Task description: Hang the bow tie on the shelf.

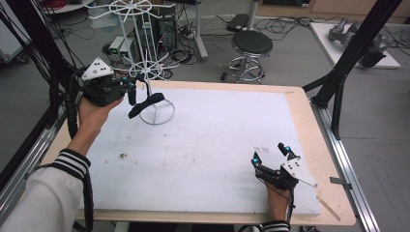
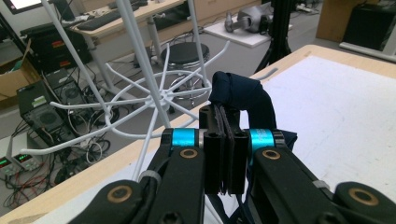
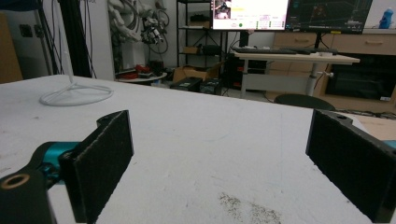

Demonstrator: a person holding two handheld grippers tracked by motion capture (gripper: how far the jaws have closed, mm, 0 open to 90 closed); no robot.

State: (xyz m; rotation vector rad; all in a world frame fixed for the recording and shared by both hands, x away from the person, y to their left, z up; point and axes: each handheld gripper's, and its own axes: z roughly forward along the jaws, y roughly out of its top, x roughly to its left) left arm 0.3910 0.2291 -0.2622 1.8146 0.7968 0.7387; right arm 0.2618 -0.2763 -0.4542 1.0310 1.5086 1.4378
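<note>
A white wire rack (image 1: 145,70) with spoked hooks stands on its ring base at the far left of the white board (image 1: 217,145). My left gripper (image 1: 131,94) is raised beside the rack, shut on a dark navy cloth band (image 1: 147,102) that droops over the ring base. In the left gripper view the jaws (image 2: 223,122) are pressed together on the band (image 2: 243,93), with the rack's lower spokes (image 2: 154,95) just behind it. My right gripper (image 1: 270,153) rests on the board's near right, open and holding nothing; its pads (image 3: 107,158) stand wide apart, and the rack's ring base (image 3: 77,95) lies far off.
The board covers a wooden table (image 1: 312,130). A round stool (image 1: 251,46) stands beyond the far edge, black frame posts (image 1: 348,63) at the right. Cables and electronic boxes (image 1: 121,48) lie on the floor behind the rack. Small dark crumbs (image 3: 247,207) dot the board.
</note>
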